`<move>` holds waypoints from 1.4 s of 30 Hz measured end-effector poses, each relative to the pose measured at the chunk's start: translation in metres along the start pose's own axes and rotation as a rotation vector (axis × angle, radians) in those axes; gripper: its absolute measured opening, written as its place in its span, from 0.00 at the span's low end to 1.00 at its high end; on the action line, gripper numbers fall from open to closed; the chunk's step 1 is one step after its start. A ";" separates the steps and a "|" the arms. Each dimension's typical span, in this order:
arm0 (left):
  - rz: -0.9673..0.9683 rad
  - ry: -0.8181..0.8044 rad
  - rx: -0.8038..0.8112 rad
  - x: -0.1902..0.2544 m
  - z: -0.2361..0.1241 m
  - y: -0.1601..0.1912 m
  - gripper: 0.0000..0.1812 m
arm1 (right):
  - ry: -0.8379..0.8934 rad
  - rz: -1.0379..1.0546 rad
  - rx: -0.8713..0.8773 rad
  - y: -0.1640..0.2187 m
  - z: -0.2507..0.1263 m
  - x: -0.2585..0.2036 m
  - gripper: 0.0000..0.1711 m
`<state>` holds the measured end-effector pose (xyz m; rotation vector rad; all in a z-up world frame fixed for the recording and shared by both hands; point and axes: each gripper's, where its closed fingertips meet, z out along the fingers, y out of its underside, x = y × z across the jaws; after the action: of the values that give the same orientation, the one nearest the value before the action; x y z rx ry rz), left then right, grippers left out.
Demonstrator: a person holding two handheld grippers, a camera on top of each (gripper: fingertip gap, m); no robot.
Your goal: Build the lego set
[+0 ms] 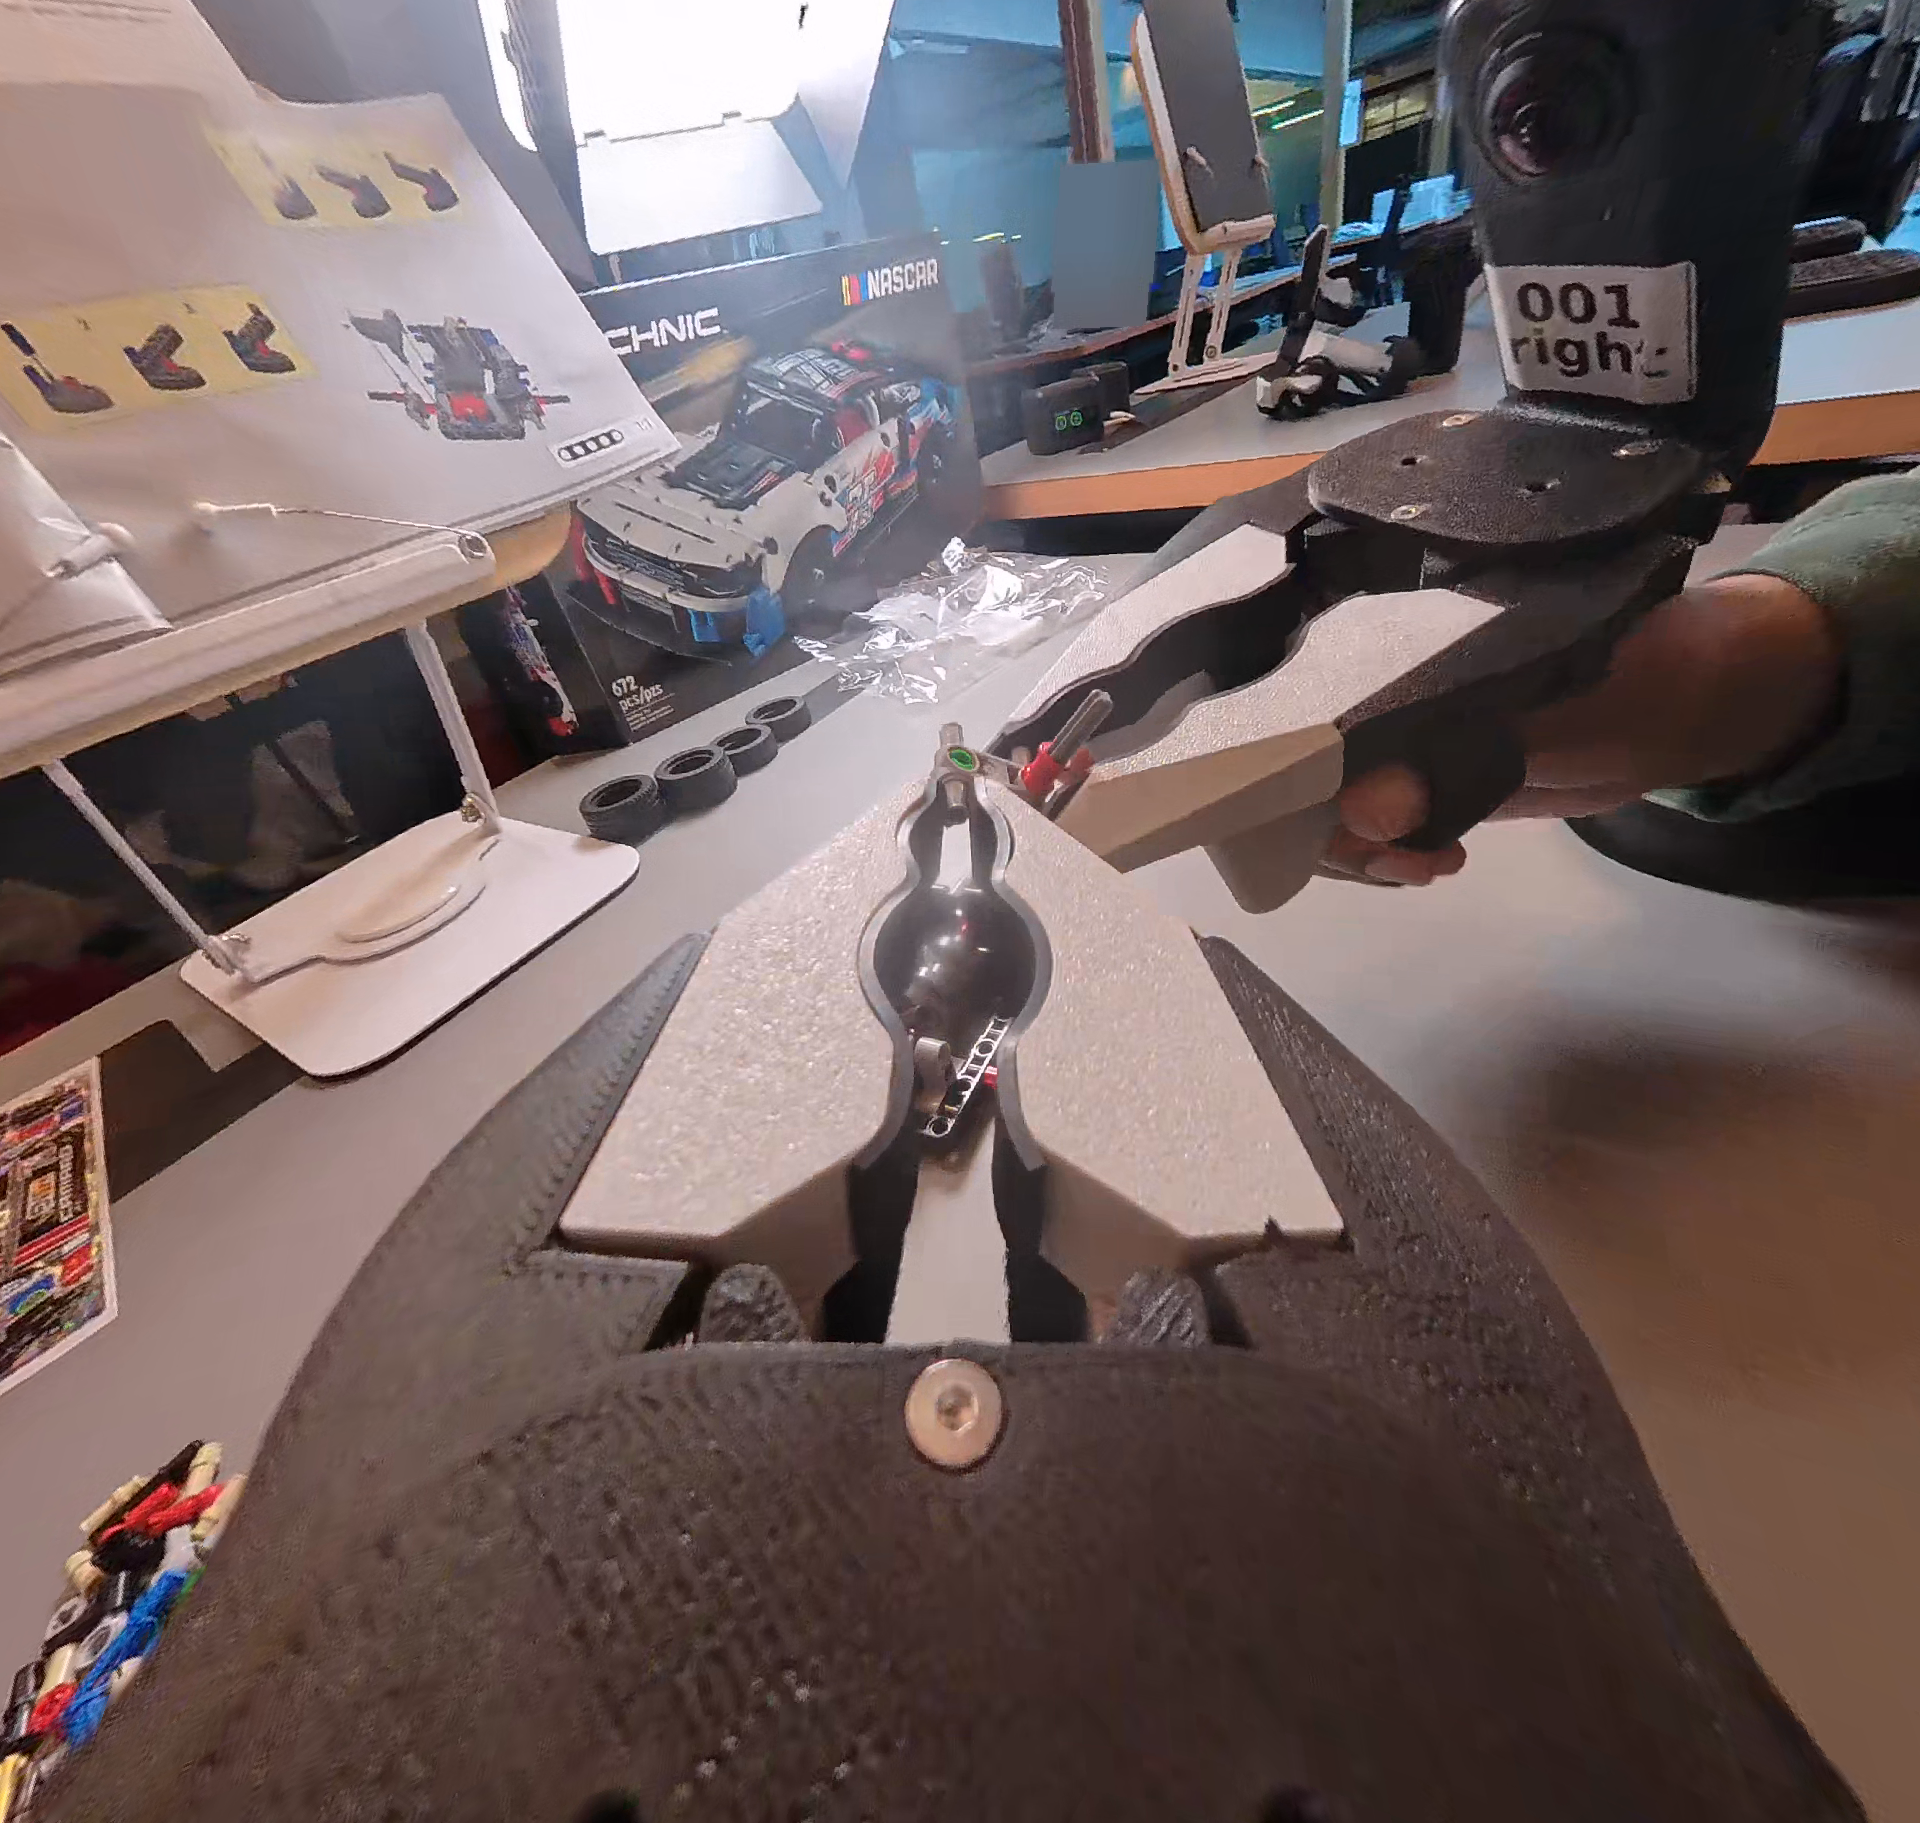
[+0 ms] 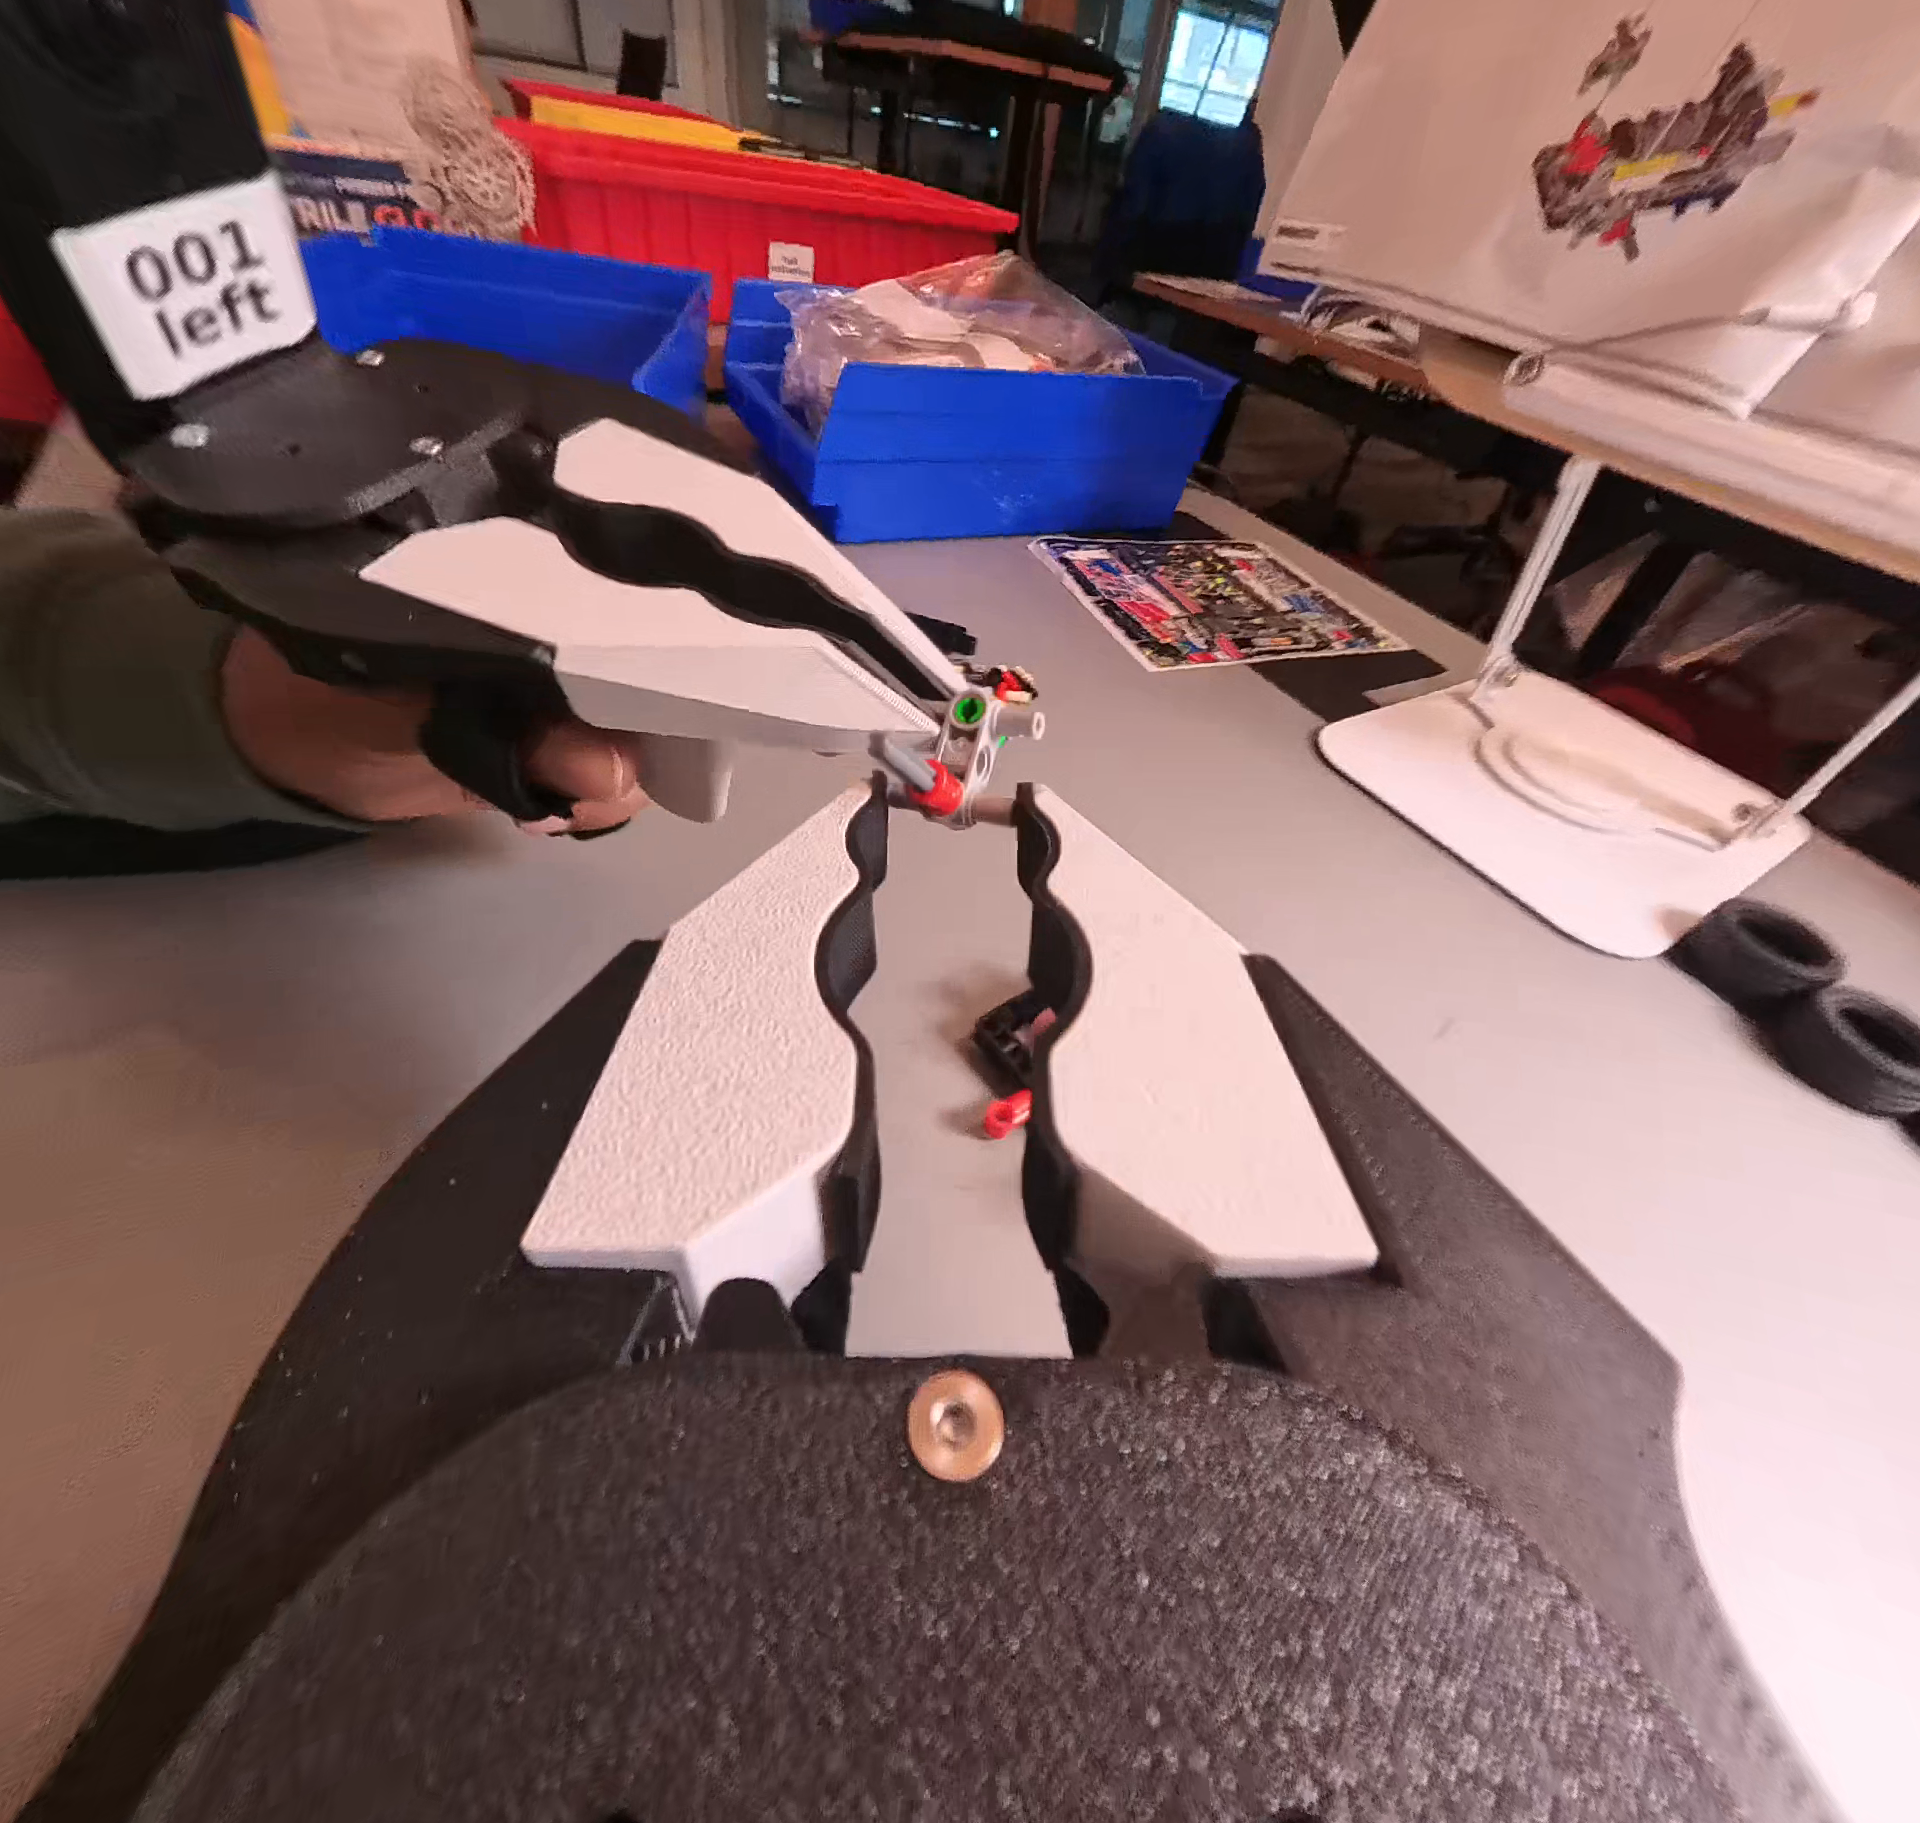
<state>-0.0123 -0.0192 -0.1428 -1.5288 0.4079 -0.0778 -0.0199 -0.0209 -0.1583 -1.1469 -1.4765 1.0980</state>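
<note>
My left gripper (image 1: 956, 805) is shut on a small grey lego connector with a green pin (image 1: 958, 761), held above the table. It enters the right wrist view from the left (image 2: 954, 724), with the connector (image 2: 971, 724) at its tip. My right gripper (image 2: 954, 809) is shut on a grey axle (image 2: 992, 817) with a red bush (image 2: 940, 788), clamped end to end between its tips. The axle meets the connector. In the left wrist view the right gripper (image 1: 1044, 771) comes in from the right, with the red bush (image 1: 1044, 767) by the connector.
A black piece (image 2: 1003, 1030) and a red piece (image 2: 1006, 1113) lie on the table under my right gripper. Several tyres (image 1: 691, 771), a booklet stand (image 1: 416, 932), the set's box (image 1: 790, 464), a sticker sheet (image 2: 1216, 599), blue bins (image 2: 966, 464) and a pile of pieces (image 1: 114, 1586) surround the work area. Left and right tips are no more than a few centimetres apart.
</note>
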 end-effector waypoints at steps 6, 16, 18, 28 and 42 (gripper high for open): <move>-0.158 0.188 -0.107 0.010 0.003 0.025 0.03 | -0.140 -0.391 -0.113 0.019 -0.006 0.002 0.12; -0.362 0.476 -0.338 0.008 0.013 0.069 0.11 | -0.222 -0.993 -0.163 0.066 0.011 0.005 0.12; -0.339 0.504 -0.365 0.009 0.014 0.074 0.07 | -0.223 -1.003 -0.155 0.067 0.014 0.006 0.12; -0.333 0.440 -0.422 0.004 0.021 0.091 0.06 | -0.219 -0.948 -0.218 0.085 0.018 0.017 0.13; -0.547 0.329 -0.427 -0.008 0.023 0.093 0.06 | -0.192 -0.414 -0.256 0.065 0.008 0.038 0.02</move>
<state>-0.0313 0.0097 -0.2326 -2.0254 0.2617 -0.7159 -0.0233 0.0265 -0.2178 -0.8625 -1.9437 0.7621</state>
